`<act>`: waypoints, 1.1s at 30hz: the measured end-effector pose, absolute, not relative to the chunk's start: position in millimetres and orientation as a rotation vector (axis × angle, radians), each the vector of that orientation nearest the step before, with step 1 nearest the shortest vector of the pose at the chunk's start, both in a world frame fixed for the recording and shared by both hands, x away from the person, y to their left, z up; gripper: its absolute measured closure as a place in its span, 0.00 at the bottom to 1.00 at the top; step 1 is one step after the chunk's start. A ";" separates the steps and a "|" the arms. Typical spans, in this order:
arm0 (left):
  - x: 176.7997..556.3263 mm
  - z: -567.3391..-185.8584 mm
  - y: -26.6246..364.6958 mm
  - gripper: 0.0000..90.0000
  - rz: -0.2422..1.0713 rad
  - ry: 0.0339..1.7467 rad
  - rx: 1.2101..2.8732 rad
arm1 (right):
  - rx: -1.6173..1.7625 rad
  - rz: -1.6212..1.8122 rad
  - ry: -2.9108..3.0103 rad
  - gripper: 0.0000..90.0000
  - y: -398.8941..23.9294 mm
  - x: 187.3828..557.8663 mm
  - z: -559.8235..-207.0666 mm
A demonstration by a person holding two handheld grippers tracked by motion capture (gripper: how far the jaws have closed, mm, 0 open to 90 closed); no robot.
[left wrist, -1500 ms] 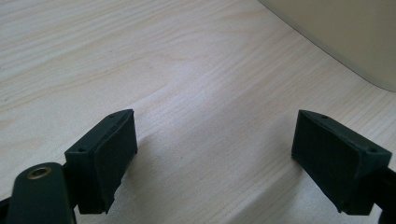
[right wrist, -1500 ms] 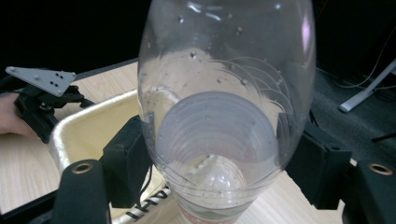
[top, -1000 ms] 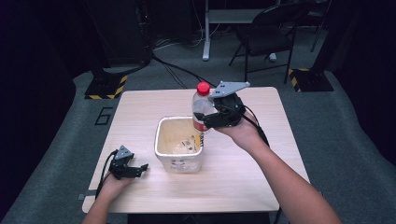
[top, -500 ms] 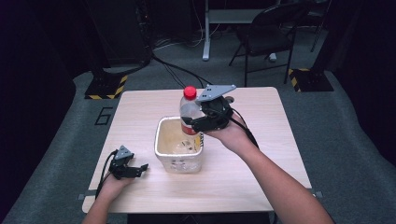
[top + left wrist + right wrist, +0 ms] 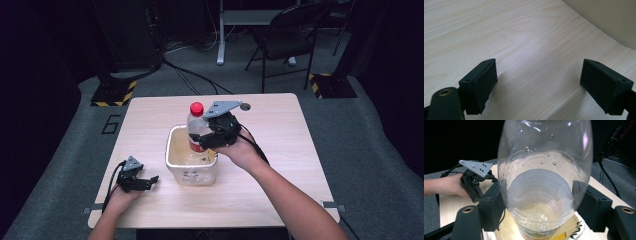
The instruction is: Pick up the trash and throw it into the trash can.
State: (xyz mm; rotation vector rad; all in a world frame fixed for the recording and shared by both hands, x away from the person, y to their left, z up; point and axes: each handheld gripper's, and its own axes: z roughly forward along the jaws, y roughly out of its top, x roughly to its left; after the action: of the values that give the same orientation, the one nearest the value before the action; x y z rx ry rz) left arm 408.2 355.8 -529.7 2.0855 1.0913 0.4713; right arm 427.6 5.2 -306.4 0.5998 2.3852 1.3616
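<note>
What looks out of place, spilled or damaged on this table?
Nothing stands out. The right tool grips a clear plastic bottle with a red cap, slightly tilted, over the cream square plastic tub. No spill shows on the pale wooden table. The left tool rests open beside the tub.

The person's right forearm reaches in from the lower right of the high view, extended diagonally toward the middle, the hand wrapped around the rear of the right gripper. That gripper is held raised, its grey three-cornered plate uppermost and its jaws pointing left, clamped on something clear between them; in the right gripper view both black pads press against its sides. The left forearm enters at the lower left, only wrist and hand visible, holding the left gripper low over the bench. Its jaws stand wide apart with nothing between them, pointing right, cable looping back beside the wrist.
</note>
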 end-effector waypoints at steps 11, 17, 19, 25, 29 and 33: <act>408.1 -529.7 355.8 0.15 0.471 1.090 2.086 | 0.620 1.324 2.424 0.32 13.3 431.9 -337.1; 408.1 -529.6 355.8 0.15 0.471 1.090 2.087 | 0.632 1.300 2.442 0.32 17.4 434.2 -353.5; 408.1 -529.7 355.8 0.15 0.471 1.090 2.086 | 0.630 1.293 2.446 0.32 18.4 434.8 -357.6; 408.0 -529.5 356.0 0.15 0.471 1.088 2.090 | 0.650 1.272 2.456 0.32 21.4 436.4 -371.2; 408.0 -529.5 356.0 0.15 0.470 1.088 2.090 | 0.658 1.264 2.463 0.32 22.7 437.5 -377.2; 408.0 -529.5 356.0 0.15 0.470 1.088 2.090 | 0.678 1.256 2.472 0.32 25.1 439.2 -385.4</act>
State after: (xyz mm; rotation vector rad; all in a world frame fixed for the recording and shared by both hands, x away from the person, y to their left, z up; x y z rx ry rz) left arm 408.0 356.0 -529.5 2.0900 1.0879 0.4703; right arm 439.2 25.1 -385.4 0.6779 2.4720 1.2559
